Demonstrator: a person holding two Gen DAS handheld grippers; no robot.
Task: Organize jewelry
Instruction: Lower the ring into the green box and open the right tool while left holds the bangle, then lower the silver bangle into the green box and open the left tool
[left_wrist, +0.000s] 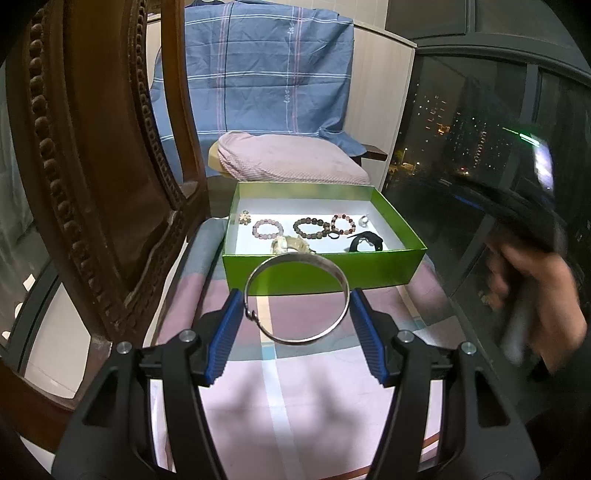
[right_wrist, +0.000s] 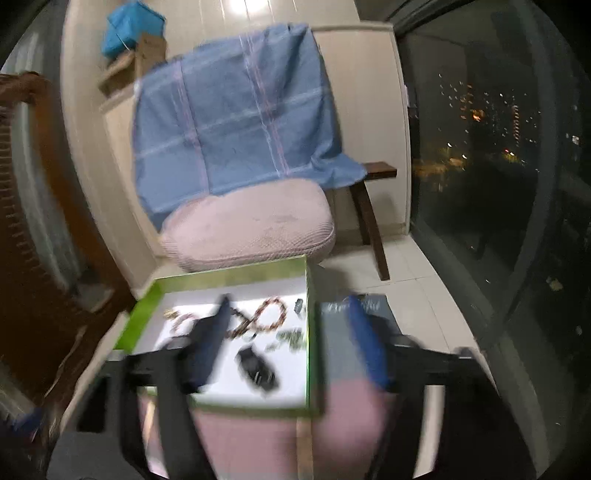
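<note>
at 12 o'clock of the left gripper (left_wrist: 297, 308) the green box (left_wrist: 325, 271) is seen | silver bangle (left_wrist: 297, 299) pinched across its width by the jaws, may spring out if squeezed | right gripper (right_wrist: 286, 325) blurred, jaws spread, nothing held

Glossy metal bangle (left_wrist: 297, 297), matt cardboard box (left_wrist: 325, 271)

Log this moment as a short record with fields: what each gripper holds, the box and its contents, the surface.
left gripper: shut on silver bangle, held short of the box
right gripper: open, nothing held, blurred, over the box's right edge
green box: open, white inside
contents: bead bracelets, black strap, small pieces
surface: pink checked cloth
</note>
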